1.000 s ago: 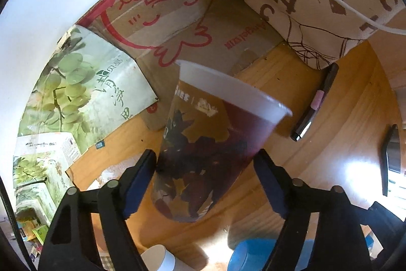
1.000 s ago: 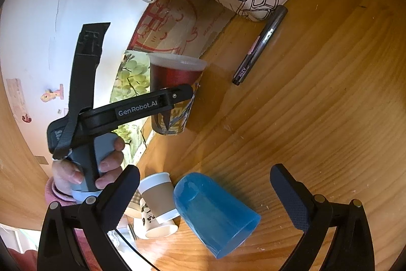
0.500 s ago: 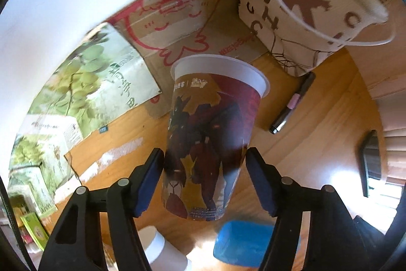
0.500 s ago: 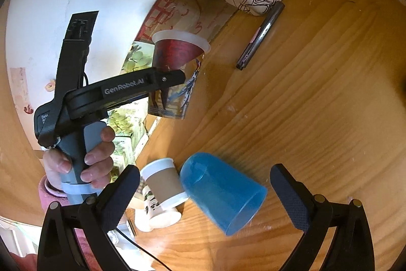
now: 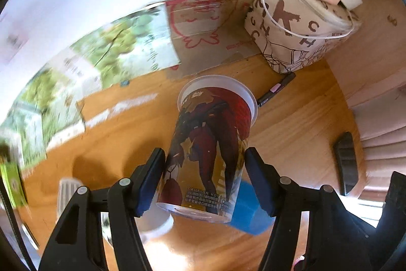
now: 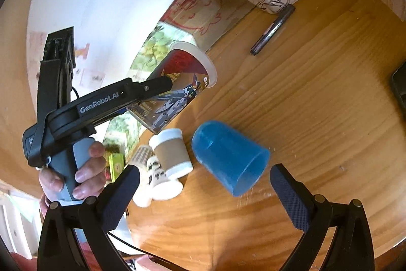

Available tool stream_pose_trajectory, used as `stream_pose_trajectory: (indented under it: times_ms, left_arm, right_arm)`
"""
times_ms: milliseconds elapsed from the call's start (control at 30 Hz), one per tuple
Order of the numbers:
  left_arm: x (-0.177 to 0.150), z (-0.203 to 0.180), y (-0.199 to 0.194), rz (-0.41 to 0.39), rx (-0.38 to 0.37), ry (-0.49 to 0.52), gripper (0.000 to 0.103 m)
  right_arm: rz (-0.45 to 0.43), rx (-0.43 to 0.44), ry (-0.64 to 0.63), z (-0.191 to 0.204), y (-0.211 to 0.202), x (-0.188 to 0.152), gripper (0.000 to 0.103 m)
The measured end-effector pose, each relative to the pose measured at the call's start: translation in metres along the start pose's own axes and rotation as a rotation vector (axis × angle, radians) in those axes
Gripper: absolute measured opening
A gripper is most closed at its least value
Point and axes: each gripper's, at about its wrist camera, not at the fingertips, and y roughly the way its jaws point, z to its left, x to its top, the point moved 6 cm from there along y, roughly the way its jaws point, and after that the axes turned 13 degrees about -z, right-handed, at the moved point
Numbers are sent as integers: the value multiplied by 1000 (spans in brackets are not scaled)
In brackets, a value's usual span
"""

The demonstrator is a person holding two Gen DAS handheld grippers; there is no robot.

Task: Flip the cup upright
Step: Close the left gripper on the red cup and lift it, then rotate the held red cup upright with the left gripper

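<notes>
Two hand-held grippers. Left hand-held gripper (image 5: 203,177) clamps the printed cup (image 5: 213,144), one pad on each side near the base; cup is off the table (image 6: 317,106), tilted, rim pointing away, centre of the left wrist frame. In the right wrist frame the same cup sits centre-left, tilted with rim up-right. Right hand-held gripper (image 6: 204,192) spread wide, nothing between its pads, hanging over the cups.

Other cups on the table: one blue cup (image 6: 228,156) lying on its side, one sleeved paper cup (image 6: 172,153) just left of it, also on its side, plus at least two more white cups behind it, partly hidden, count unsure. One pen (image 6: 272,29) upper right. One printed bag (image 5: 299,24) upper right, cut off in the right wrist frame. Left part of the left wrist frame motion-blurred; boxes there hard to read.
</notes>
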Motion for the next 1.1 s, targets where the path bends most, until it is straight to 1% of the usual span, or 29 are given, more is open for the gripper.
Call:
stream_pose_trajectory:
  times_ms: [100, 133, 300, 367, 433, 567, 700, 900, 933, 1000, 1100]
  left_arm:
    - [-17, 8, -15, -40, 8, -49, 69]
    - [-20, 10, -14, -46, 16, -64, 69]
    - [-56, 27, -41, -79, 29, -178, 69]
    - [-71, 30, -49, -97, 27, -215, 69]
    - [-87, 33, -56, -123, 6, -247, 69]
    - [-113, 36, -67, -174, 11, -279, 69]
    - [-145, 30, -79, -227, -20, -304, 69]
    - [-182, 16, -77, -241, -81, -342, 69]
    - [-187, 14, -76, -247, -88, -347, 69]
    - [-196, 12, -74, -251, -94, -360, 69]
    - [-211, 9, -67, -238, -98, -380, 69]
  right_arm:
    - [23, 10, -33, 5, -6, -8, 103]
    - [30, 13, -46, 7, -8, -10, 103]
    - [67, 22, -98, 13, -11, -22, 103]
    - [82, 24, -112, 15, -12, -26, 103]
    - [95, 28, -120, 17, -12, -31, 103]
    - [120, 35, -140, 21, -14, -39, 103]
    - [135, 21, -176, 24, -14, -44, 103]
    - [168, 3, -202, 20, -12, -51, 103]
    - [190, -18, -189, 17, -12, -54, 103]
    - [206, -24, -188, 15, -10, -60, 103]
    - [239, -37, -185, 11, -6, -70, 103]
